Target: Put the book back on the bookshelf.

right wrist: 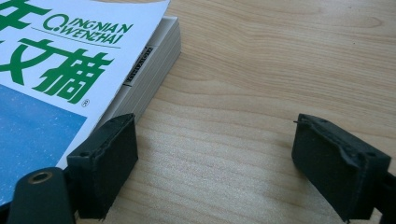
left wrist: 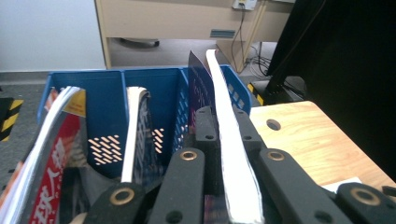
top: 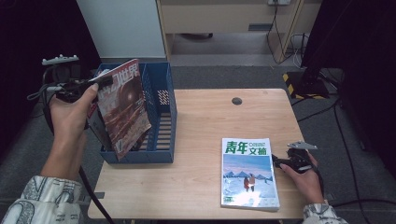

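Note:
My left gripper (top: pixel 95 86) holds a magazine (top: pixel 123 105) with a red-brown cover, tilted over the blue file rack (top: pixel 166 121) at the table's left. In the left gripper view my left gripper (left wrist: pixel 224 116) is shut on that magazine's (left wrist: pixel 229 140) white page edge, above the right compartment of the rack (left wrist: pixel 107 93). At the table's right, my right gripper (top: pixel 280 163) rests beside a stack of magazines (top: pixel 247 172) with a green title. My right gripper (right wrist: pixel 219 154) stands open over bare wood, its left pad against the stack's (right wrist: pixel 56 70) corner.
Two other magazines stand in the rack: one (left wrist: pixel 51 158) in the left compartment, one (left wrist: pixel 133 130) in the middle. The wooden table (top: pixel 210 116) has a cable hole (top: pixel 237 101) near its far edge. A black stand (top: pixel 310 79) and cables sit on the floor beyond.

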The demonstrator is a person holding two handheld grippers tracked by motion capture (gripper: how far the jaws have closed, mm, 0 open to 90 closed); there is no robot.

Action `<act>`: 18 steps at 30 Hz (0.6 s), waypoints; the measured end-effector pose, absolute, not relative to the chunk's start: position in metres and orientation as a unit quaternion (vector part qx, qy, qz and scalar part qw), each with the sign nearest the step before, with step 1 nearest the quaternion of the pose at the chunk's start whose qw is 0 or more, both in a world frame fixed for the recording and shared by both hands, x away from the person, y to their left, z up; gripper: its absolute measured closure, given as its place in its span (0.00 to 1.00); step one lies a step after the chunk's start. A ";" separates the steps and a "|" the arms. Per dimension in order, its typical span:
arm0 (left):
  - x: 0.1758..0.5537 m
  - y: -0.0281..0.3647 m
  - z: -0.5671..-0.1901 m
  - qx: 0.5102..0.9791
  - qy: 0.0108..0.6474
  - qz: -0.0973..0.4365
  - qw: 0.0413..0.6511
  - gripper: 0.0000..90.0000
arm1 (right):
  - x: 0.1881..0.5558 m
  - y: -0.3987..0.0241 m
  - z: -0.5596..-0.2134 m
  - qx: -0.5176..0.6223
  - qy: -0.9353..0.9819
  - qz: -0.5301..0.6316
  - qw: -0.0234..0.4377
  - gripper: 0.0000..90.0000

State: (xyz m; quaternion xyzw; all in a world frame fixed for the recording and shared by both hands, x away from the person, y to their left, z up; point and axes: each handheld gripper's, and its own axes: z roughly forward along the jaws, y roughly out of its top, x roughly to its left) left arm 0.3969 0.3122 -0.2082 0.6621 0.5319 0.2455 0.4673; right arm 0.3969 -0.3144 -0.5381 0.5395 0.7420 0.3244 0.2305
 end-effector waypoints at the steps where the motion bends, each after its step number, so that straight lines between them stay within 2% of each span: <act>1: 0.397 0.313 -0.208 0.661 0.533 0.247 0.466 0.93 | 0.397 -0.314 -0.538 0.540 0.742 0.324 0.231 0.16; 18: 0.417 0.313 -0.219 0.657 0.547 0.253 0.453 0.93 | 0.396 -0.314 -0.538 0.543 0.739 0.324 0.233 0.16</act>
